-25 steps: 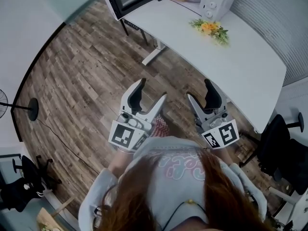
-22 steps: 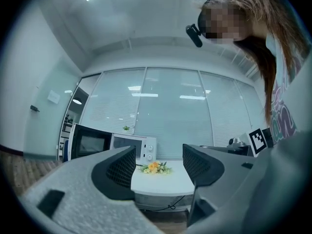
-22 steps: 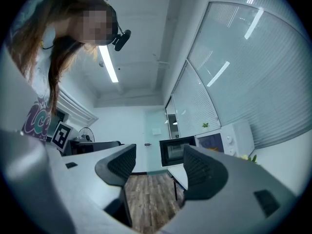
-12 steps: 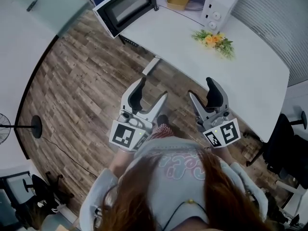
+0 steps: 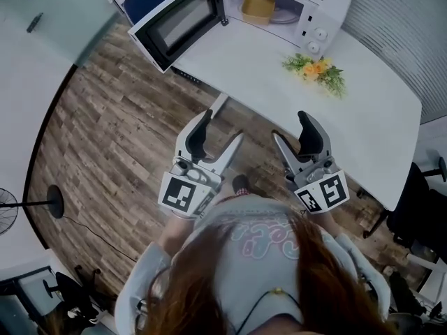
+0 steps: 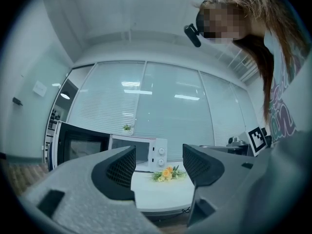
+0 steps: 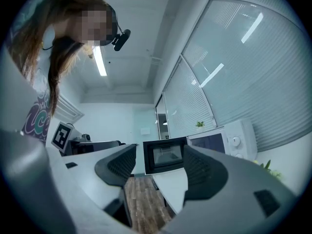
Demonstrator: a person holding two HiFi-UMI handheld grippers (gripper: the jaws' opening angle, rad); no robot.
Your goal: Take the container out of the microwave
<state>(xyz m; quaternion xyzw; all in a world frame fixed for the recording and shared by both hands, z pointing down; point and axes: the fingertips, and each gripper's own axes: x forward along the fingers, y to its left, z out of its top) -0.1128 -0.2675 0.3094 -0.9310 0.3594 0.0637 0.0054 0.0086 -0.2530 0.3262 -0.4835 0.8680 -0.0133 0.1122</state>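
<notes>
Closer now to the desk: the microwave shows fuller in the head view than a moment ago.
Both pairs of tongs hang over the wood floor, short of the desk. The left tongs gape wide with nothing between them, and the right tongs do likewise. The microwave's door stands open to the left. The yellow container sits inside the cavity, well apart from both tongs. Flowers lie on the desk near the knobs. The label above the knobs is too small to read.
</notes>
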